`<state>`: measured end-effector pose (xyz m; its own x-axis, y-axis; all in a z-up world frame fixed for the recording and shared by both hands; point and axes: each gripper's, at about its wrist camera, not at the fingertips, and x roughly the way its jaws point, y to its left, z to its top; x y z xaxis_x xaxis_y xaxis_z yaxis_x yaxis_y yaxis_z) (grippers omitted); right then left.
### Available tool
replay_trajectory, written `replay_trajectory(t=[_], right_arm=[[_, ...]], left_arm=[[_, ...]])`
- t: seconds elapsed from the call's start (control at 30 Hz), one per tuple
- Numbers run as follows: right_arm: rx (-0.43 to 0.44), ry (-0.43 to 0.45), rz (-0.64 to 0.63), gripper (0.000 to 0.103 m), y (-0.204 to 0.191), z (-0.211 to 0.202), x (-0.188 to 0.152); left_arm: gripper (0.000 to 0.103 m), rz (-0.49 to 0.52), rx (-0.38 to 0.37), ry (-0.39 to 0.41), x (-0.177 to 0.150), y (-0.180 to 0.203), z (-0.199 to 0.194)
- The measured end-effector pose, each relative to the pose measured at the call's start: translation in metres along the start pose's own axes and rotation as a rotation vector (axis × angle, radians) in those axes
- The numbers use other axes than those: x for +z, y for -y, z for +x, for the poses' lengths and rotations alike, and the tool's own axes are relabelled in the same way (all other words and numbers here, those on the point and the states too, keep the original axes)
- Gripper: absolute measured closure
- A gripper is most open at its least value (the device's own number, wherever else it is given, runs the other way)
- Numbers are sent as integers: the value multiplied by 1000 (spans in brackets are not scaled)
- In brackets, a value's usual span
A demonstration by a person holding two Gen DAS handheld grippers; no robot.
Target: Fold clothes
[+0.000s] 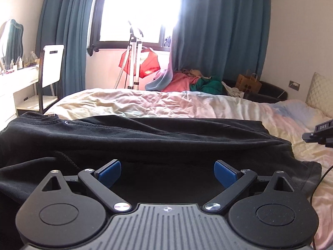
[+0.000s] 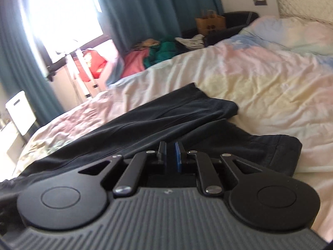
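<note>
On the rumpled bed (image 1: 187,102) black trousers (image 1: 145,137) lie spread, the left gripper (image 1: 167,171) wide apart over them, the right gripper (image 2: 171,154) nearly together with nothing visibly pinched, so limp cloth could bunch or slip when lifted.

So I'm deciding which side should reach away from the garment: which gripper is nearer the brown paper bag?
Right, judging by views. The right gripper sits at the black garment's headboard-side end, the paper bag's side; the left gripper is over its other end.
</note>
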<state>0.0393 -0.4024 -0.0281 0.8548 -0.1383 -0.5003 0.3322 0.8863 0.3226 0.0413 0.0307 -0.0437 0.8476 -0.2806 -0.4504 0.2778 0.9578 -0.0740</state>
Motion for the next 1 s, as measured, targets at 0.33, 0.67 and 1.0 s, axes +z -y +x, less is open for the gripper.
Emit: replay_trajectory(t=[0.33, 0.67, 1.0], right_arm=[[218, 39, -240, 90, -81, -74, -66], [184, 44, -295, 90, -91, -59, -73], [192, 70, -301, 19, -95, -53, -71]], left_arm=[[5, -2, 38, -1, -12, 3, -28], [5, -71, 91, -72, -23, -11, -12], [4, -189, 112, -132, -15, -43, -36]])
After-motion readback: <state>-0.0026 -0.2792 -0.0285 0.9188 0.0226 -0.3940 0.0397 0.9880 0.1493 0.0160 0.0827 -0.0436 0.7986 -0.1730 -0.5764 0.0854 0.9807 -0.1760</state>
